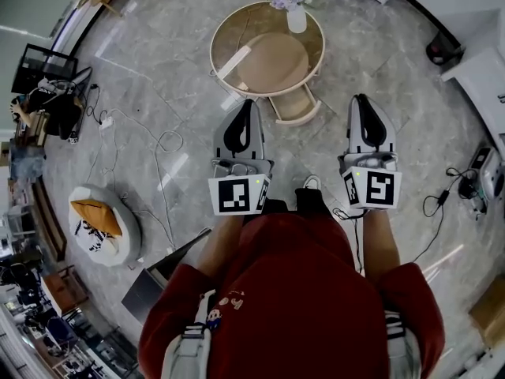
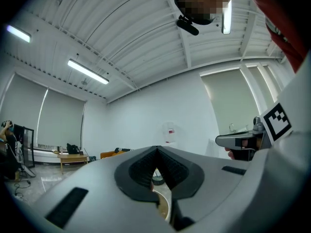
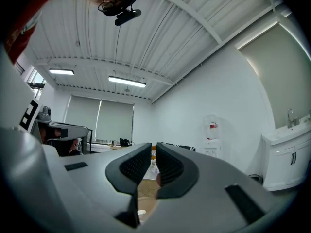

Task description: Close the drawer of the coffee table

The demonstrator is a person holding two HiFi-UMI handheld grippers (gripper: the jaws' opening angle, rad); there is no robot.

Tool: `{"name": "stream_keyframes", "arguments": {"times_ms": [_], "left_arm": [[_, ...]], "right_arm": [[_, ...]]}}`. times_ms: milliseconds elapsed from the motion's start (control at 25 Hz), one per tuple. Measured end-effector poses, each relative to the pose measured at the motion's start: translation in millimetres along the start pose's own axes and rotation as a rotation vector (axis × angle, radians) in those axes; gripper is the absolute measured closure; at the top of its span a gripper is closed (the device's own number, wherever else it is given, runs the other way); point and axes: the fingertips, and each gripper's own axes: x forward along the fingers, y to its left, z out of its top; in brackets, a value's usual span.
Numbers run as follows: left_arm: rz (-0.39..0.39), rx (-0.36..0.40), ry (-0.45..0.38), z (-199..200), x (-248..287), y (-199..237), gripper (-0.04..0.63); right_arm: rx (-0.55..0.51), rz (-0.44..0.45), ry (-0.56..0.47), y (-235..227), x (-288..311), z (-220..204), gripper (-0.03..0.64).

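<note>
A round coffee table [image 1: 223, 34] with a glass top stands ahead in the head view. Its curved drawer [image 1: 297, 110] is pulled out towards me on the near side. A white vase of flowers [image 1: 296, 16] stands on the table's far edge. My left gripper [image 1: 247, 103] is held level, its tips just short of the table's near rim, left of the drawer. My right gripper [image 1: 360, 99] hangs over the floor to the right of the drawer. Both are empty. In the left gripper view the left gripper [image 2: 156, 152] has its tips touching. The right gripper [image 3: 153, 152] shows only a thin slit.
A white pouf with an orange cushion [image 1: 101, 224] sits on the floor at left. Cables [image 1: 160, 144] trail across the marble floor. Dark equipment [image 1: 49, 93] is stacked at far left, a white cabinet [image 1: 483, 76] stands at right, and a dark panel [image 1: 158, 281] lies near my feet.
</note>
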Motion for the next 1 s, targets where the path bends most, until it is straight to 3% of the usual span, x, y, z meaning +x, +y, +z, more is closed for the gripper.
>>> {"name": "stream_keyframes", "arguments": {"times_ms": [280, 400, 520, 680, 1000], "left_arm": [[-0.02, 0.007, -0.015, -24, 7, 4, 0.583], [-0.054, 0.058, 0.023, -57, 5, 9, 0.583], [-0.071, 0.051, 0.041, -97, 8, 14, 0.583], [-0.068, 0.019, 0.059, -179, 9, 20, 0.583], [-0.043, 0.014, 0.055, -388, 6, 32, 0.583]], "right_arm": [[0.011, -0.019, 0.056, 3, 9, -34, 0.574], [0.007, -0.009, 0.095, 13, 11, -61, 0.574], [0.0, -0.005, 0.151, 23, 15, -105, 0.574], [0.015, -0.015, 0.216, 35, 16, -192, 0.574], [-0.02, -0.019, 0.281, 52, 20, -412, 0.574]]}}
